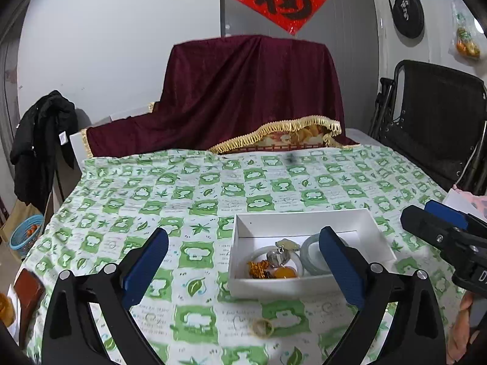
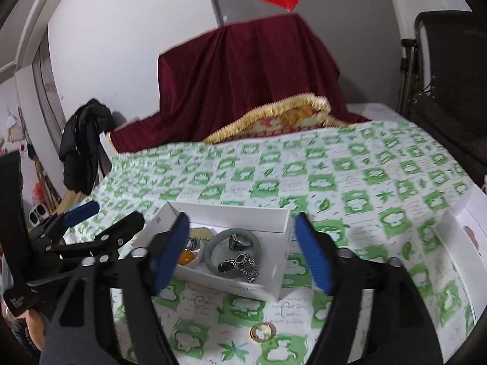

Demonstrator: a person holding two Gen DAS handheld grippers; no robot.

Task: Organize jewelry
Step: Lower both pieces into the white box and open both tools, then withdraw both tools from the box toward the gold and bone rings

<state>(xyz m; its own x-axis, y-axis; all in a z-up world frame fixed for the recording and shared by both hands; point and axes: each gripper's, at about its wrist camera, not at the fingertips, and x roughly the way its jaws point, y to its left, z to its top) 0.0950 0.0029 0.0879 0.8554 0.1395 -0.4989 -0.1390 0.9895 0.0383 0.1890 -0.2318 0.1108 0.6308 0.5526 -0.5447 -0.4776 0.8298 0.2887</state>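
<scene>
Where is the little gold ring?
The gold ring lies on the green-and-white tablecloth, just in front of the white box, outside it, in both views.

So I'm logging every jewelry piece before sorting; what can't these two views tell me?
- White box: in the left wrist view its near wall and a gripper finger hide some contents.
- Dark metal pieces: right wrist view, blurred and tangled; count unclear.
- Gold ring on the cloth: too small for detail.
- Second white box: cut off by the edge.

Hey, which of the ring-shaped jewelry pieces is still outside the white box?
The small gold ring, lying alone on the green-patterned tablecloth in front of the white box. The green bangle lies inside the box.
</scene>
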